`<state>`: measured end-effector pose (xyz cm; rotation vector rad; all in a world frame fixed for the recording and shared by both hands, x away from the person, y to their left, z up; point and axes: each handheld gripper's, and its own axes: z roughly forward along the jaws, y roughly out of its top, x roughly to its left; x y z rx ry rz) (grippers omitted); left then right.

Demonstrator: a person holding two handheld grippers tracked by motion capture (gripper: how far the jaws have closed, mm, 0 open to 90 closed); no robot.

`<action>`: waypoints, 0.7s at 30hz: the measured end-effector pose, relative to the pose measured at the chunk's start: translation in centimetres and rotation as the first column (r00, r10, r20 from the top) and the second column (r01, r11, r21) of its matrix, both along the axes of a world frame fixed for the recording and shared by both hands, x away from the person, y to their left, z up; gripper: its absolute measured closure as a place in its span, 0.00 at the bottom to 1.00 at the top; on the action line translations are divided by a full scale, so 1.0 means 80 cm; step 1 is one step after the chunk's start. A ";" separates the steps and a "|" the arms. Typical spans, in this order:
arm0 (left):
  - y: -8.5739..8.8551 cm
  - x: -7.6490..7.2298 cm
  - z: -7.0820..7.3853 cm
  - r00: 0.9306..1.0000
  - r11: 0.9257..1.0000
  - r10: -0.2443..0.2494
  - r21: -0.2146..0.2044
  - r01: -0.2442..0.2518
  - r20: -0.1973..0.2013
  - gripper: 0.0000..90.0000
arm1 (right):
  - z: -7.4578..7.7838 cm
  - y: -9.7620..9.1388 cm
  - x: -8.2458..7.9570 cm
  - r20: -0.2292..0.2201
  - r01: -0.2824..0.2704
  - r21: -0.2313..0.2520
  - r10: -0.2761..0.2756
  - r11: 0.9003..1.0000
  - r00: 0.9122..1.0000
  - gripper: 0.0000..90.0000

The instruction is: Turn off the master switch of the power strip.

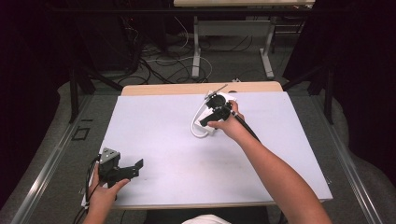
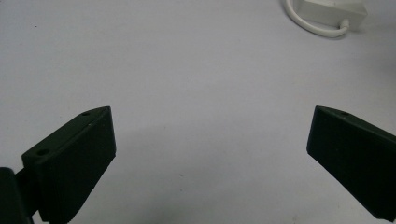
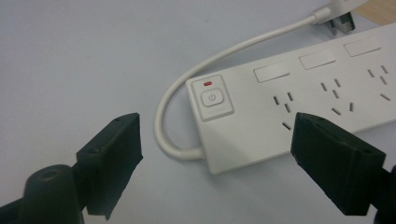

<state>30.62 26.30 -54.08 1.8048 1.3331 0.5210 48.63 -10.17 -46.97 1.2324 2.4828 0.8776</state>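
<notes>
Dark curtains and loose floor cables ring a pale counter [image 1: 159, 140] in the high view; one power strip [image 1: 219, 100] lies at its far side, directly under and beyond the right hand-held gripper [image 1: 212, 119], which is gripped by the person's right hand [image 1: 231, 126]; well apart from it, at the near left edge, the left hand-held gripper [image 1: 133, 168] rests in the left hand [image 1: 100, 193].

Left gripper view: jaws spread wide over bare counter with nothing between them; the strip's end and cord loop [image 2: 322, 28] sit far ahead and to the right of them.

Right gripper view: jaws stand apart, pinching nothing; the strip lies just ahead, its button [image 3: 212, 99] with a red light [image 3: 208, 83] between and beyond the tips; three socket groups, three blank covers, one cord [image 3: 210, 65], one plug [image 3: 338, 14].

Risk, as I judge it: a tip could land on a socket or the casing edge beside the button, or skid the light strip across the smooth sheet; the curled cord close to the left jaw could snag.
</notes>
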 end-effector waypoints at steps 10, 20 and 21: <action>-0.001 0.000 0.000 1.000 1.000 -0.001 -0.002 0.001 0.002 0.01 | 0.006 -0.017 -0.015 0.023 0.019 -0.004 -0.019 1.000 1.000 0.00; -0.002 0.000 0.000 1.000 1.000 -0.005 -0.001 0.005 -0.004 0.01 | 0.007 -0.037 -0.036 0.037 0.021 -0.009 -0.021 1.000 0.999 0.00; -0.002 0.000 0.000 1.000 1.000 -0.005 -0.001 0.005 -0.004 0.01 | 0.008 -0.039 -0.039 0.045 0.019 -0.012 -0.019 1.000 0.999 0.00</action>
